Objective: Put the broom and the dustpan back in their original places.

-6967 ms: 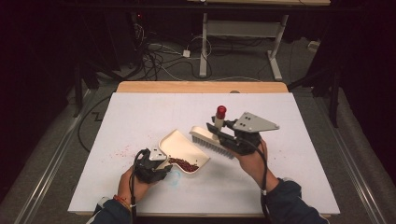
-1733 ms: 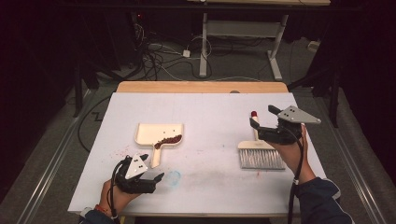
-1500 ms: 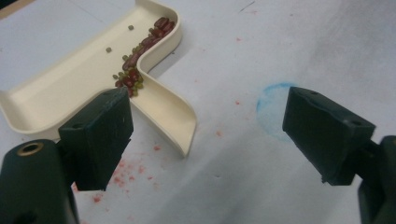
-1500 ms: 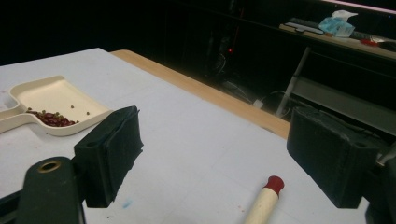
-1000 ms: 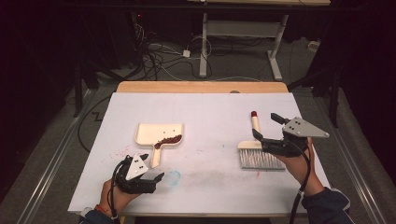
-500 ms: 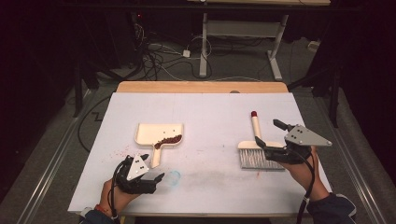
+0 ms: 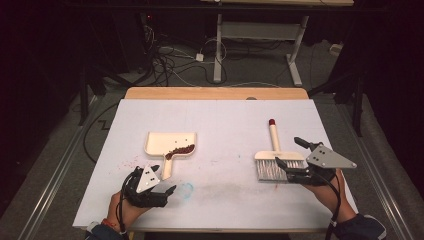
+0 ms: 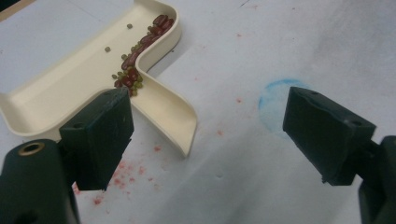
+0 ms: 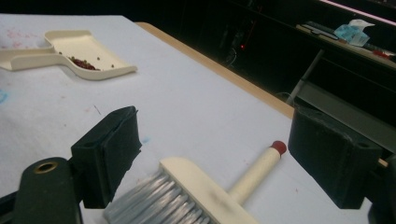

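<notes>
The cream plastic dustpan point(image 7: 172, 148) is lying left of centre in the high view with red beans point(image 7: 180, 150) gathered in it, and the hand brush point(image 7: 273, 159) is lying at the right. Both look light and rigid, best taken by their handles, the pan kept level. The left gripper point(image 7: 159, 192) and right gripper point(image 7: 290, 156) are hanging spread wide, holding nothing; no readable writing is showing anywhere.
</notes>
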`<state>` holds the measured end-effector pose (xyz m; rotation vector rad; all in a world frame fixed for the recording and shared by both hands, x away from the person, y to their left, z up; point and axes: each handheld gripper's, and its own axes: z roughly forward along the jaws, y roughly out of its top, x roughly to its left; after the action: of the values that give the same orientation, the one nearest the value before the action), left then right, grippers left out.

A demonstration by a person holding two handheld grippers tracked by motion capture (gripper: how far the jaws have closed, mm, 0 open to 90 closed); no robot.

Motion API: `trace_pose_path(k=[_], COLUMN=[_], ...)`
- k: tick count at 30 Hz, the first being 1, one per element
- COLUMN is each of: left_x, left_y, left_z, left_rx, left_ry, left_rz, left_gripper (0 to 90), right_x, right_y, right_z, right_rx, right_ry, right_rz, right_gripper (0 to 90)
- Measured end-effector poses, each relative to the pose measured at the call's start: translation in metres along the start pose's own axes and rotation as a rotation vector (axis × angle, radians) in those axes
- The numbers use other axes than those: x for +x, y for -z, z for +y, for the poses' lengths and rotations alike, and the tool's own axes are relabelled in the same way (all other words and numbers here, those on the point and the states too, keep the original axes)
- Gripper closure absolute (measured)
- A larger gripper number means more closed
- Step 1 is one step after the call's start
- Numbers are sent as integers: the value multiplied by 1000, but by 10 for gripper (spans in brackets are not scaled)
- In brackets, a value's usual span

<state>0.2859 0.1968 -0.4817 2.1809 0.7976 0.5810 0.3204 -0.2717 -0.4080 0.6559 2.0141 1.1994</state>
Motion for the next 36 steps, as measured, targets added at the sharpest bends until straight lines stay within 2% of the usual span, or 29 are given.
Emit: trace_pose_path(k=[3,8,18,26,28,30,36], left_x=[1,0,1,1,0,0,-2], left_y=[0,0,1,0,0,0,1], left_z=[0,0,1,2,2,2,2], left_rx=[1,0,-2,-16,-16,-17,-12], left_ry=[3,-1,-2,1,-1,-7,-16], left_rz=[0,2,9,10,10,12,16], left_gripper=[158,158,158,158,158,158,158], right_x=[2,5,5,12,14,16,18], right_y=[1,3,8,12,13,14,15], right_z=[-5,-15,-38,-58,-63,-66,-66], right_rx=[14,33,64,94,98,103,101], right_ry=[21,28,0,-27,-46,-30,-24], right_rz=[-3,7,23,31,38,30,40], right_gripper=[168,169,169,169,169,169,170])
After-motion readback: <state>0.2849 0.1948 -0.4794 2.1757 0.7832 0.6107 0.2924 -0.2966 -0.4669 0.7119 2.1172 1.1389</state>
